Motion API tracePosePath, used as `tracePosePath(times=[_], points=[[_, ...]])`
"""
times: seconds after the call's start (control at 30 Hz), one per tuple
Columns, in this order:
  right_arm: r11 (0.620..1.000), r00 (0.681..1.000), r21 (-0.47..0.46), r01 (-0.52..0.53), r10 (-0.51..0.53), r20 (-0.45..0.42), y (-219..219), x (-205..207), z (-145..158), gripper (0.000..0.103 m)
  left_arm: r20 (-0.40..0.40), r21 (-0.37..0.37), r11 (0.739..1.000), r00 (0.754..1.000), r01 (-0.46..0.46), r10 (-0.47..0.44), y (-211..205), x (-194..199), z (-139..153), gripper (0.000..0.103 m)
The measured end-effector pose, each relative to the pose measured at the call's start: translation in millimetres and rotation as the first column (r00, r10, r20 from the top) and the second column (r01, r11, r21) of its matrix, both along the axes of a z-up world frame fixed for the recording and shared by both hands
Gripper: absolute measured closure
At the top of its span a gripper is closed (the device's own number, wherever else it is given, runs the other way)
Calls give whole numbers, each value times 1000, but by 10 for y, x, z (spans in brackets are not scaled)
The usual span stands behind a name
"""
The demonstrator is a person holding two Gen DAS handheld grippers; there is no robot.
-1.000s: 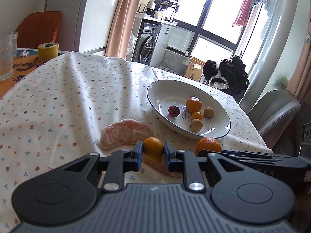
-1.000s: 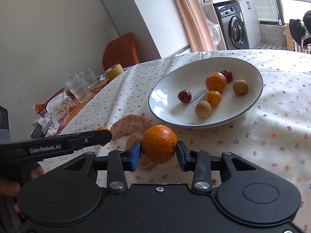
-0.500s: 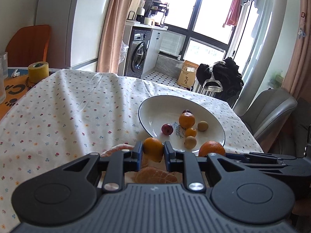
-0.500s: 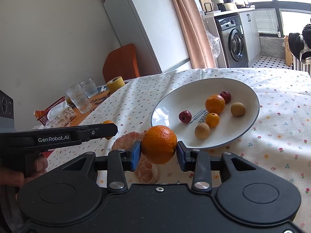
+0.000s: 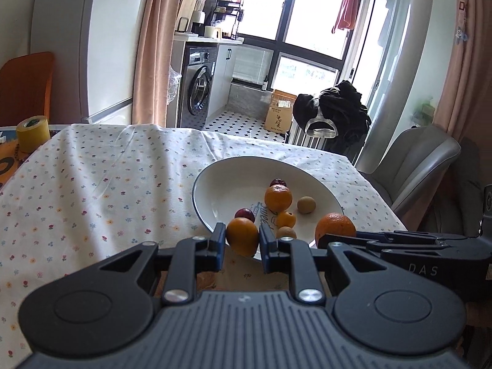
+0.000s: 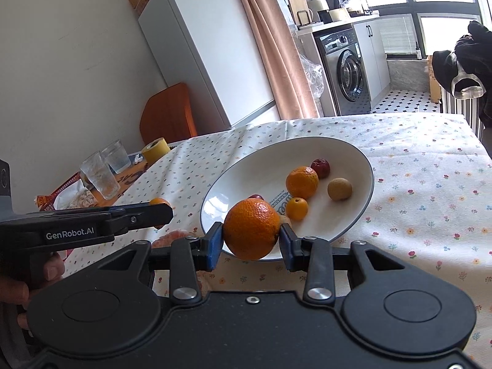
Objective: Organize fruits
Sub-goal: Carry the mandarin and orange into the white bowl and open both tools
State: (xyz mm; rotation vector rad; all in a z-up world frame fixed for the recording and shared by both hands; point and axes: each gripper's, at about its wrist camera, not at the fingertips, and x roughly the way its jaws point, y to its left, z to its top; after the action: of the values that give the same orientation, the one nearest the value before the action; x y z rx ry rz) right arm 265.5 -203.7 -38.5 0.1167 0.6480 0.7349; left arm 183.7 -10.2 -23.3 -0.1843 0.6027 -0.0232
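1. Blue-padded fingers of the left gripper (image 5: 240, 240) are clamped on a small smooth orange (image 5: 242, 236), held just in front of the near rim of the white bowl (image 5: 215, 184).
2. Blue pads of the right gripper (image 6: 250, 240) are likewise closed on a bigger, dimpled mandarin (image 6: 251, 229), raised over the bowl's near edge.
3. In the right wrist view the left gripper reaches in from the left side, with a person's hand (image 6: 18, 289) around its handle.
4. Inside the bowl lie a mandarin (image 6: 302, 182), a kumquat (image 6: 296, 208), two dark red jujubes (image 6: 320, 167) and two tan longans (image 6: 339, 188); one jujube and one longan are partly hidden behind the held fruit.
5. Peeled citrus segments (image 6: 170, 236) rest on the flowered tablecloth (image 6: 430, 200) just left of the bowl, mostly hidden.
6. Farther left stand two drinking glasses (image 6: 100, 175) and a yellow tape roll (image 6: 155, 152), well apart from the bowl.
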Motion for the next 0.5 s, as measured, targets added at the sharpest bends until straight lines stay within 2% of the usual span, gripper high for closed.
tracePosePath(times=[0.5], points=[[997, 997, -21, 71, -71, -19, -52, 146, -100, 66, -33, -6, 997, 996, 77, -78, -81, 364, -118, 82]])
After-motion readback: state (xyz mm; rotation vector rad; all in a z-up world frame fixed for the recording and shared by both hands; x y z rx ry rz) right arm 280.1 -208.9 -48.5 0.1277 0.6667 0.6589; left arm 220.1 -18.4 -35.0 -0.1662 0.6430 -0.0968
